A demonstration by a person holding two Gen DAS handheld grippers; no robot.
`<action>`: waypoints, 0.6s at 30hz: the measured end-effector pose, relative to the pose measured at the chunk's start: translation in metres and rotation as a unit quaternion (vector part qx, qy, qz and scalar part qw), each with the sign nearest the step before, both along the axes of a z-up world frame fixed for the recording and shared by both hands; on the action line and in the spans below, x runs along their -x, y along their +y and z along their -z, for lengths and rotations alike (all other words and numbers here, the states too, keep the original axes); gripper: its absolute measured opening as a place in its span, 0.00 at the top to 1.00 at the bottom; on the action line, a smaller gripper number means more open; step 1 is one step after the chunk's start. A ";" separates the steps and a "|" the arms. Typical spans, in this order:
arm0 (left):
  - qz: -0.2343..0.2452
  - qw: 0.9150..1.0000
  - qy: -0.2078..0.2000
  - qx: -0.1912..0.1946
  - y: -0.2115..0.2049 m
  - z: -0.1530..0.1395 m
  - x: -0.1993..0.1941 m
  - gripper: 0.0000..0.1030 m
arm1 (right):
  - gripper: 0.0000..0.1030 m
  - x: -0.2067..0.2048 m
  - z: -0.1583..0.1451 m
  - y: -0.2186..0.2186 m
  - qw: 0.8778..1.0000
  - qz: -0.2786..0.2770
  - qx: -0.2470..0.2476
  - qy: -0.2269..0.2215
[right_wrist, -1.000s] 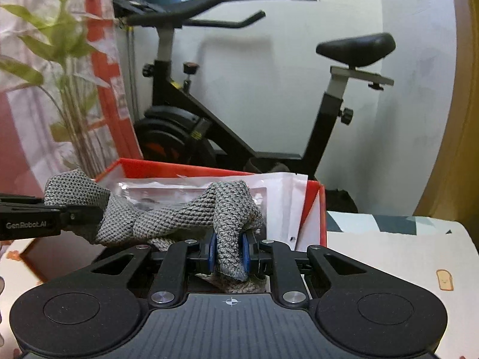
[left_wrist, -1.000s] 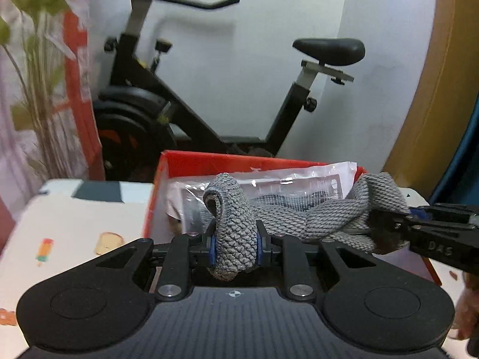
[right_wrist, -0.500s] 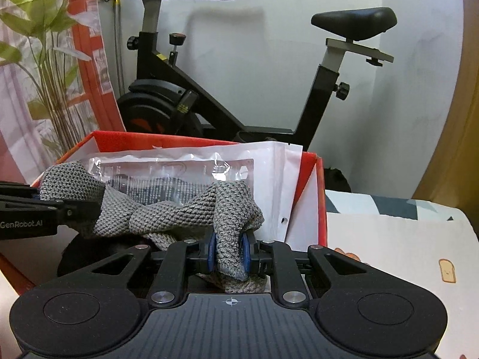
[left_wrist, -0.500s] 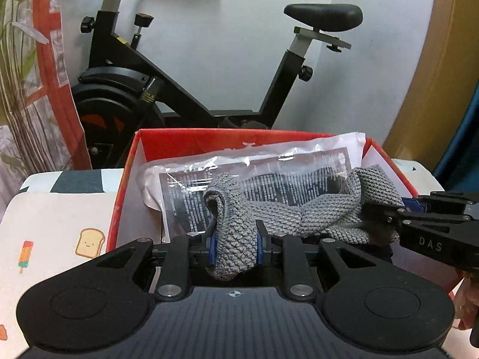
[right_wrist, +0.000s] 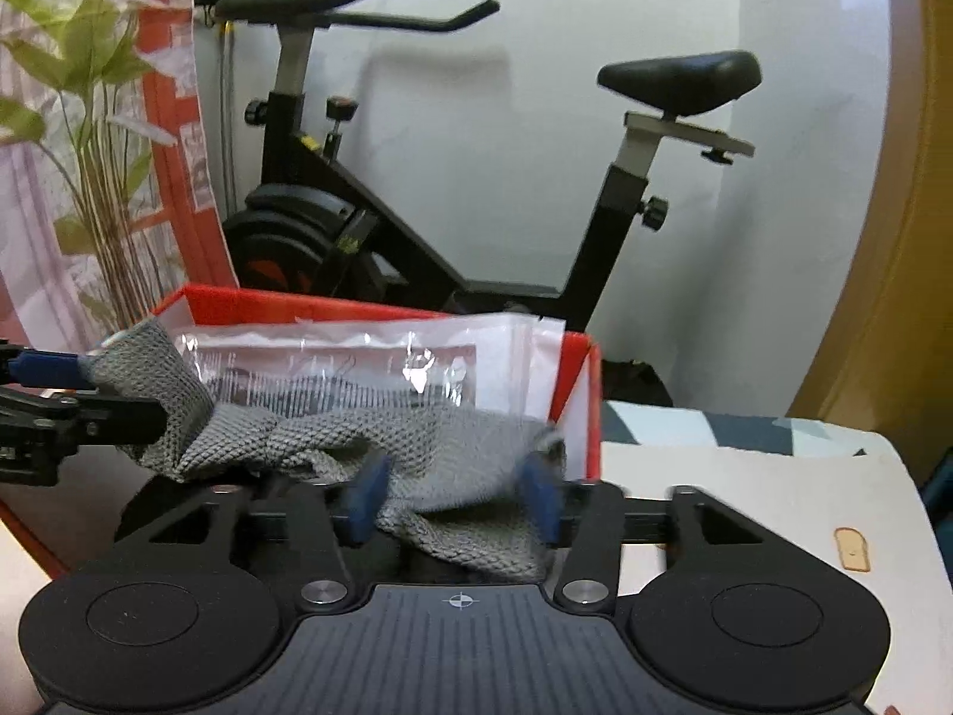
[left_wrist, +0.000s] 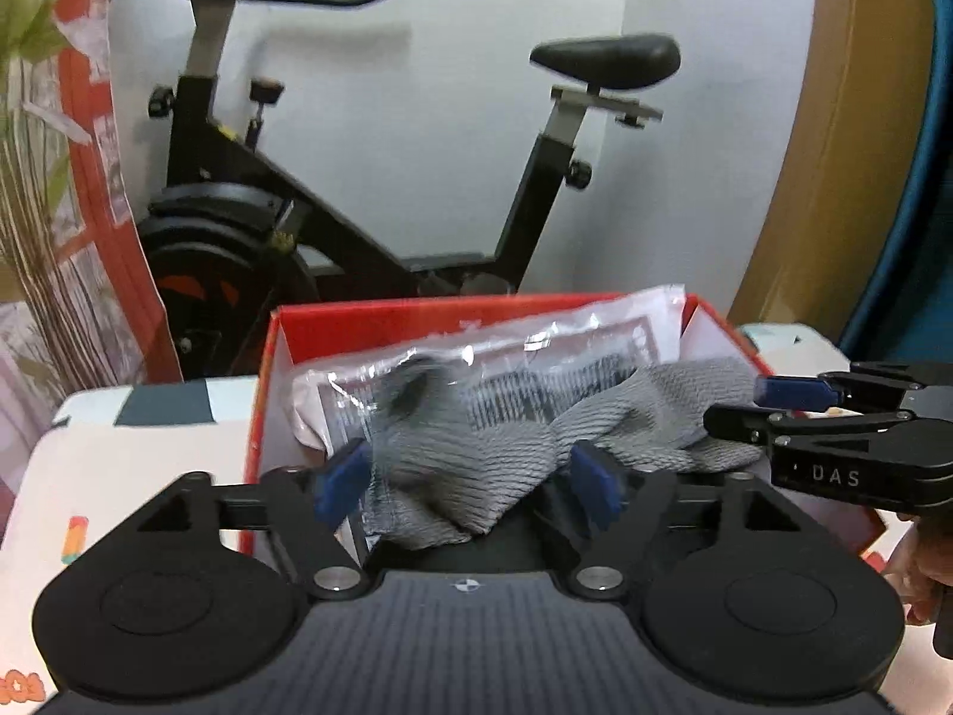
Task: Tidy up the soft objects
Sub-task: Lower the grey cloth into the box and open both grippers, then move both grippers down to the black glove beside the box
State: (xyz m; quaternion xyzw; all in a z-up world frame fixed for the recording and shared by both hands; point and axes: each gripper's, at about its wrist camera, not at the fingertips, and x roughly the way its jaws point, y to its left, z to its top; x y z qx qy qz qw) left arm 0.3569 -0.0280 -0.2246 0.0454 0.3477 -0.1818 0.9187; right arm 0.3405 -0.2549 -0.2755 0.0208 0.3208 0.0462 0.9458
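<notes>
The big black exercise bike (left_wrist: 369,196) stands by the white wall at the back, w/ the leafy green plant (right_wrist: 89,119) on the left. It takes no part in this job.

In front of it is the open red cardboard box (left_wrist: 476,313), on the white table cover w/ small food pictures (right_wrist: 744,506). Inside the box, a clear crinkly plastic packet w/ black print (left_wrist: 536,357) leans on the back wall.

The long grey knitted soft piece (left_wrist: 476,465) now lies over the box, in front of that packet and prob. resting on what is inside. It is a bit blurry, so it looks like it is just dropping.

Now the change — half a sec ago both claws pinched this grey piece tight, one at each end. Now both have let go. The left gripper (left_wrist: 470,482) has its blue pads (left_wrist: 339,479) spread wide apart, and the cloth sits loose between them. The right gripper (right_wrist: 455,503) is spread too; its pads look smeared from moving. In the left view its two fingers also stand apart, w/ the cloth end beside them.

So this soft thing looks put away in the box. Next — I think both claws should back out slowly, so no finger snags the knit and drags it out again.
</notes>
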 end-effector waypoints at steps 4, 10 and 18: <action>-0.001 1.000 -0.025 0.008 0.003 -0.014 0.013 0.09 | 0.23 0.012 -0.011 -0.006 1.000 0.005 -0.005 -0.011; 0.002 0.998 -0.053 0.019 0.005 -0.033 0.034 0.04 | 0.00 0.033 -0.027 -0.012 0.999 0.013 -0.022 -0.028; -0.011 0.996 -0.085 0.038 0.015 -0.051 0.070 0.00 | 0.00 0.073 -0.044 -0.017 0.996 0.019 -0.058 -0.058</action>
